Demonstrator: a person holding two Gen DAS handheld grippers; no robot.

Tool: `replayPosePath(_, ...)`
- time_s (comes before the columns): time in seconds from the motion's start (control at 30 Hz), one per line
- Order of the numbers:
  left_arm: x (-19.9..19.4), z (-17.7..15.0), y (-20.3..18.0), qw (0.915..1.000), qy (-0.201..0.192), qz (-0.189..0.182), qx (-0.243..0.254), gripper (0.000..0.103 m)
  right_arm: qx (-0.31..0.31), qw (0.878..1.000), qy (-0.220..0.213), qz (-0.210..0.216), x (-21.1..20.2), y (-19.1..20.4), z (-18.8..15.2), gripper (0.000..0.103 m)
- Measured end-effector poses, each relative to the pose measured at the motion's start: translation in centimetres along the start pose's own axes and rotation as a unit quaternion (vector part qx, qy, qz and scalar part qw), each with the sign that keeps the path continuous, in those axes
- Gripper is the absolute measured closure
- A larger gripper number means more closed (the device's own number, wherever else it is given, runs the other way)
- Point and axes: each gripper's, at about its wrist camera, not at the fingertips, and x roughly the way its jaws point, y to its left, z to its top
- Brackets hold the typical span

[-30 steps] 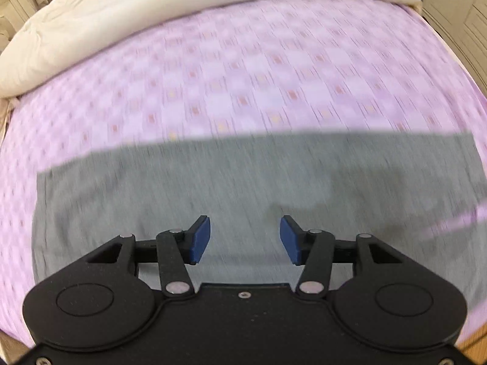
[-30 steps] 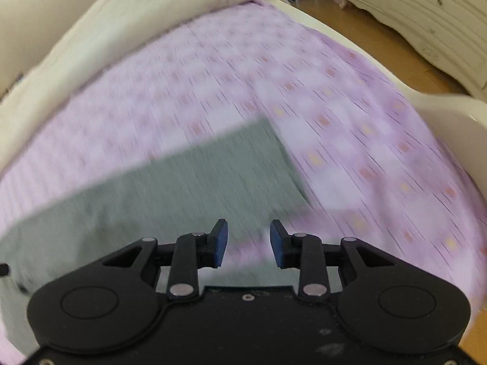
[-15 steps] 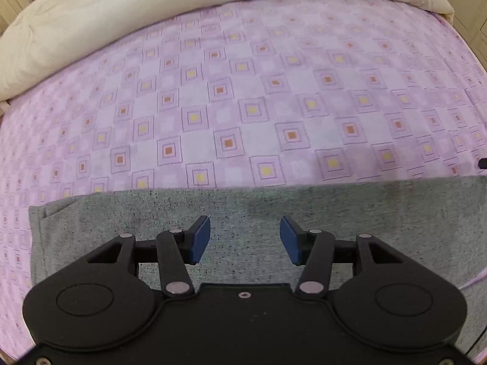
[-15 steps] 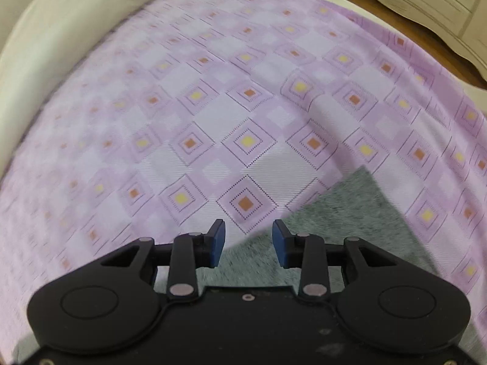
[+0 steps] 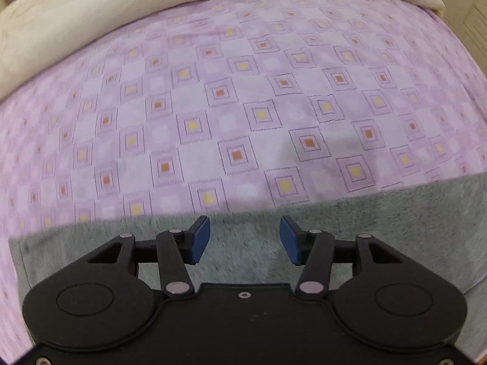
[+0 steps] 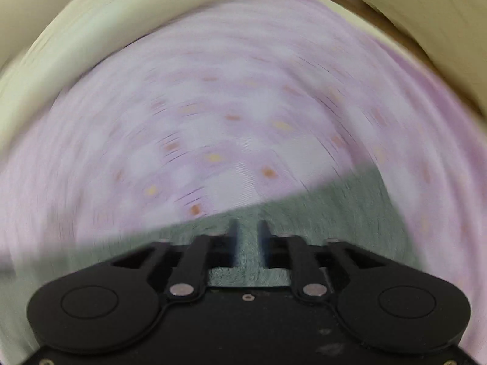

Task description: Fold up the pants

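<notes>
Grey pants (image 5: 380, 222) lie flat on a purple patterned bedsheet (image 5: 231, 115), running across the lower part of the left wrist view. My left gripper (image 5: 245, 240) is open and empty, low over the pants near their far edge. The right wrist view is heavily blurred by motion. There the pants (image 6: 341, 210) show as a grey band with a corner at right. My right gripper (image 6: 249, 243) sits over the pants with its jaws narrowed to a small gap with grey fabric showing in it; whether it grips the fabric is unclear.
A cream duvet (image 5: 121, 6) is bunched along the far side of the bed; it also shows in the right wrist view (image 6: 91, 30). The bed's right edge and pale furniture (image 5: 478, 24) lie beyond.
The right gripper's jaws have narrowed and it is swinging fast, so that the pants corner has shifted in its view. The left gripper has moved closer to the pants' far edge and stays open.
</notes>
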Motion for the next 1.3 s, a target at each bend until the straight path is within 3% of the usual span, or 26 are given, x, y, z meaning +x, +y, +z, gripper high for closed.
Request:
replayPosePath(0.03, 0.2, 0.0, -0.1, 0.9999, -0.005, 0.001, 0.014, 0.045, -0.062, 0.998, -0.005, -0.004, 0.2, 0.9, 0.1, 0.060)
replayPosePath(0.13, 1.2, 0.1, -0.1, 0.9986, -0.007, -0.010, 0.052, 0.045, -0.211, 0.977, 0.012, -0.019, 1.9, 3.0, 0.3, 0.060)
replayPosePath(0.33, 2.7, -1.1, -0.5, 0.9884, -0.013, -0.010, 0.151, 0.045, -0.374, 0.926, 0.045, 0.020, 4.2, 4.2, 0.1, 0.059)
replayPosePath(0.47, 3.5, -1.6, 0.0, 0.9851, -0.005, -0.022, 0.171, 0.045, -0.439, 0.895, 0.070, 0.041, 5.5, 4.8, 0.1, 0.058)
replayPosePath(0.53, 3.8, -1.5, 0.3, 0.9852, -0.003, -0.031, 0.168, 0.045, -0.428, 0.898, 0.091, 0.055, 5.8, 4.5, 0.9, 0.059)
replayPosePath(0.6, 3.9, -1.3, 0.6, 0.9863, -0.004, -0.041, 0.160, 0.045, -0.358, 0.921, 0.138, 0.064, 6.5, 3.9, 2.3, 0.071)
replayPosePath(0.63, 4.1, -1.2, 0.8, 0.9866, -0.003, -0.049, 0.156, 0.045, -0.326, 0.930, 0.153, 0.073, 6.9, 3.6, 3.0, 0.091)
replayPosePath(0.67, 4.0, -1.0, 0.9, 0.9864, 0.001, -0.056, 0.155, 0.045, -0.320, 0.931, 0.156, 0.079, 6.8, 3.6, 3.0, 0.098)
replayPosePath(0.8, 4.6, -0.5, 0.9, 0.9825, 0.004, -0.066, 0.174, 0.045, -0.352, 0.922, 0.142, 0.079, 5.5, 4.6, 1.3, 0.098)
replayPosePath(0.97, 5.0, -0.2, 0.4, 0.9757, -0.001, -0.055, 0.212, 0.045, -0.339, 0.928, 0.126, 0.089, 2.9, 4.0, -0.5, 0.098)
replayPosePath(1.17, 5.0, -0.9, -0.4, 0.9570, 0.001, -0.050, 0.286, 0.044, -0.322, 0.936, 0.105, 0.099, -1.6, 3.3, -1.8, 0.098)
replayPosePath(1.23, 5.2, -1.3, -0.8, 0.9497, 0.010, -0.058, 0.307, 0.040, -0.316, 0.939, 0.094, 0.100, -3.3, 3.1, -2.3, 0.098)
replayPosePath(1.27, 5.5, -1.7, -1.1, 0.9431, 0.020, -0.060, 0.326, 0.041, -0.313, 0.941, 0.088, 0.098, -3.9, 3.2, -2.3, 0.098)
replayPosePath(1.3, 6.0, -2.1, -1.5, 0.9353, 0.031, -0.060, 0.347, 0.051, -0.311, 0.942, 0.085, 0.097, -4.7, 2.5, -2.3, 0.098)
